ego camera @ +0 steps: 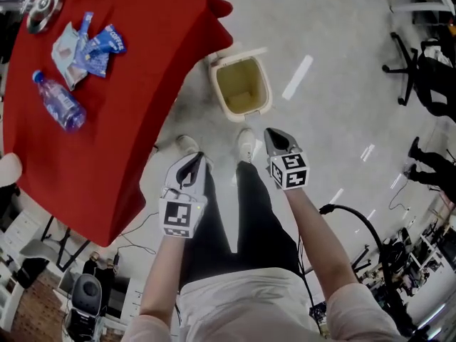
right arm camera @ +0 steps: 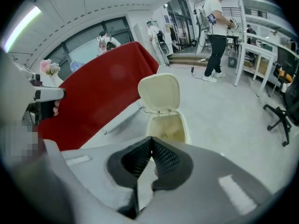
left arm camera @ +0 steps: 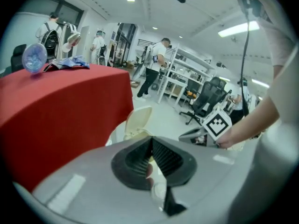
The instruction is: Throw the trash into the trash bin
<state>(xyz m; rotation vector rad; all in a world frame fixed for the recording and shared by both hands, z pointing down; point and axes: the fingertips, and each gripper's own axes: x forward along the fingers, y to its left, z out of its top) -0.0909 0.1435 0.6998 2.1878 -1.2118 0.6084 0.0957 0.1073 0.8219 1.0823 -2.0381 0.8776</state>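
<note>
Jaws pressed together and holding nothing, the left gripper (ego camera: 192,161) and right gripper (ego camera: 276,137) hang side by side above the person's legs (ego camera: 235,226), both pointing down and forward. Just past their tips the bin (ego camera: 246,114) stands on the floor with its lid (right arm camera: 160,93) tipped up, at the corner of the red table (ego camera: 121,141). The trash lies well apart on that table: a bottle (ego camera: 60,102) near crumpled wrappers (ego camera: 89,48).

Red-draped table (ego camera: 107,134), water bottle (ego camera: 59,102), blue wrappers (ego camera: 91,48), open trash bin (ego camera: 241,84) on floor (ego camera: 320,120)
</note>
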